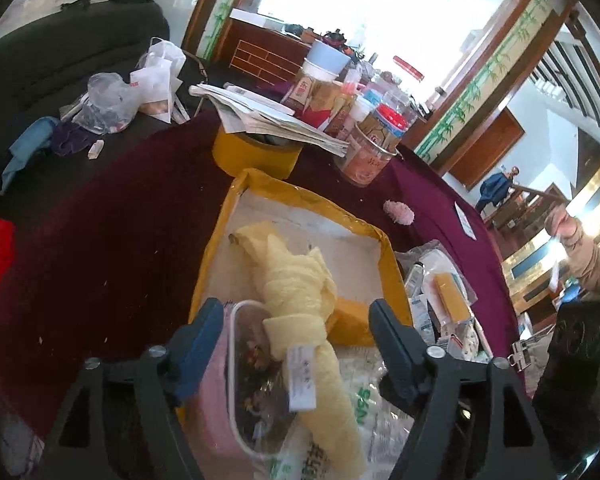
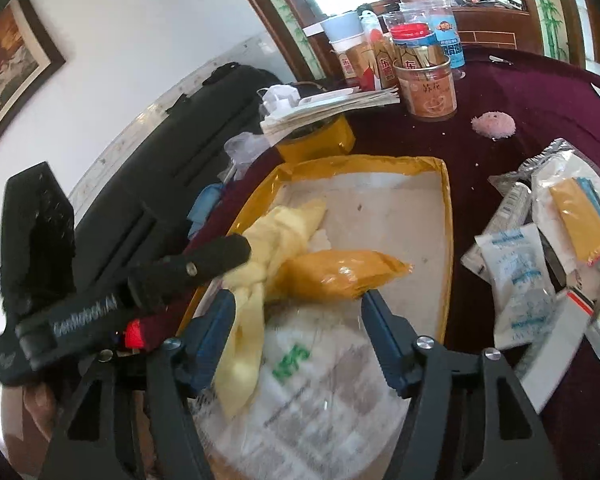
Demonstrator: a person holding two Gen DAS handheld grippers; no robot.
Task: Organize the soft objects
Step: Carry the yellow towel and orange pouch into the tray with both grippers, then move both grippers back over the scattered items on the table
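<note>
A pale yellow knotted cloth lies in a yellow-rimmed cardboard tray on the maroon table; it also shows in the right wrist view. My left gripper is open, its fingers either side of the cloth's near end. My right gripper is open above a white plastic bag with green print. An orange packet lies in the tray, just beyond the right gripper. The left gripper's finger reaches over the cloth in the right wrist view.
A pink fluffy item lies on the maroon tablecloth. Sachets and packets are piled to the right of the tray. Jars, papers and a yellow tin stand behind it. A clear lidded box sits near the left gripper.
</note>
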